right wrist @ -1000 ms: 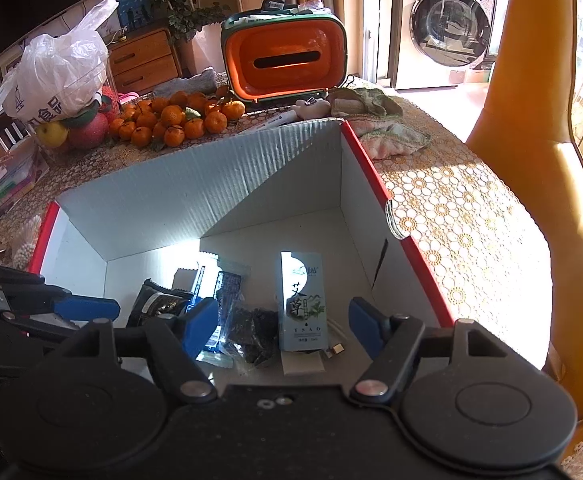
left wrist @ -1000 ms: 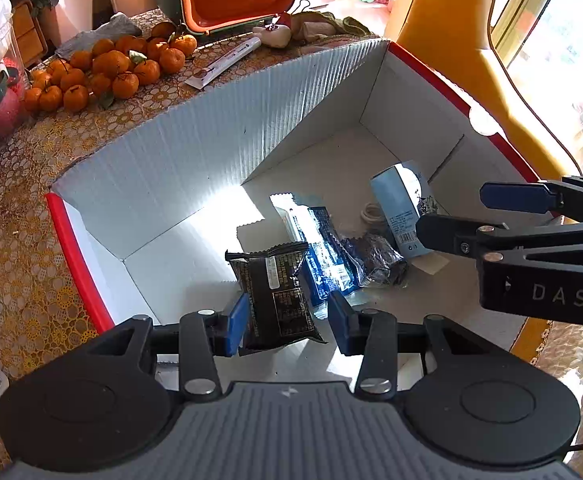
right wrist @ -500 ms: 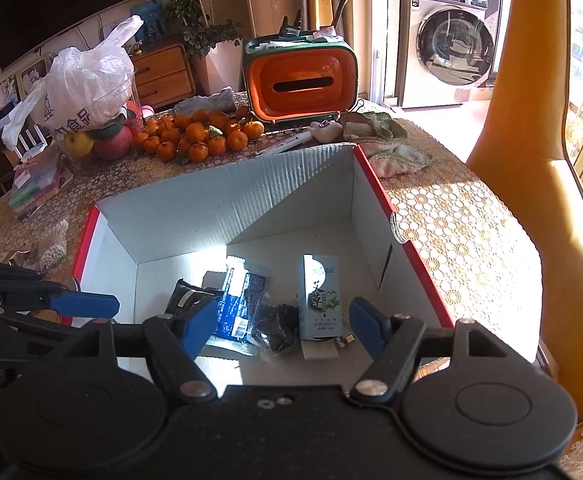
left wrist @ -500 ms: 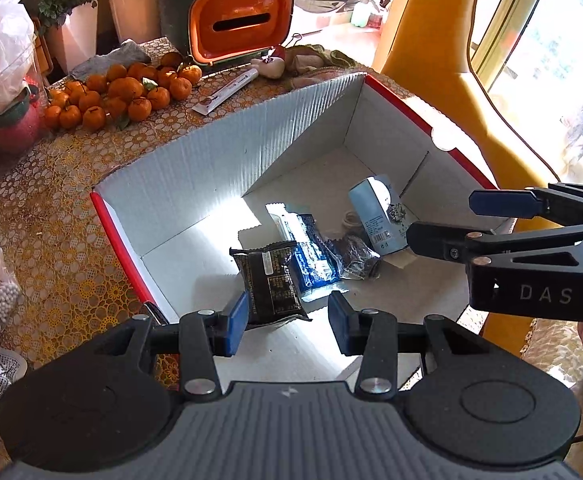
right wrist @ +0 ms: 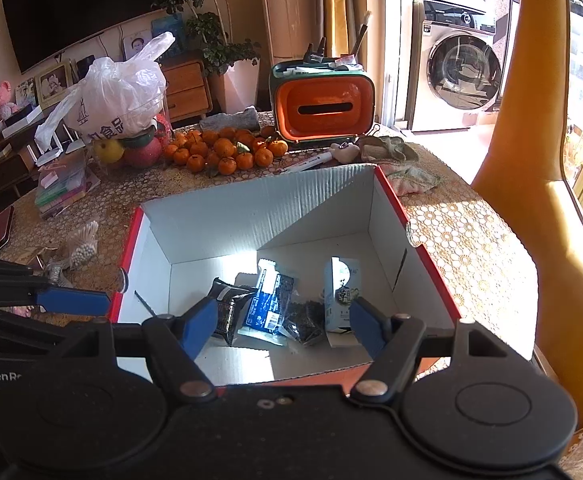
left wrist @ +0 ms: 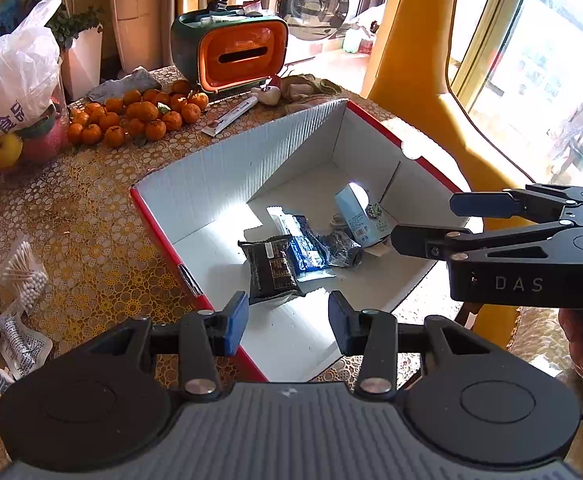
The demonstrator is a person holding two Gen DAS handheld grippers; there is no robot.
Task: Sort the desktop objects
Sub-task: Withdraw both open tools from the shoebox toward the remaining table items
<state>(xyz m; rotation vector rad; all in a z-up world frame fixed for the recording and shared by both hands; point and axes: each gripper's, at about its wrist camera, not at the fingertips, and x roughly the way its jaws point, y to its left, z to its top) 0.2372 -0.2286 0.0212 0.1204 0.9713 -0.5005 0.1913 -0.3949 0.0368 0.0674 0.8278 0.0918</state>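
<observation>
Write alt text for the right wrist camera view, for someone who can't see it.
An open right gripper hovers empty over a white cardboard box with red edges, holding a black packet, a blue packet and a small carton. Behind the box, tangerines and an orange tissue holder sit on the table.

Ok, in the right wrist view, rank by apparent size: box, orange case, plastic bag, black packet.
1. Box
2. Plastic bag and orange case: too alike to rank
3. Black packet, partly hidden by a finger
</observation>
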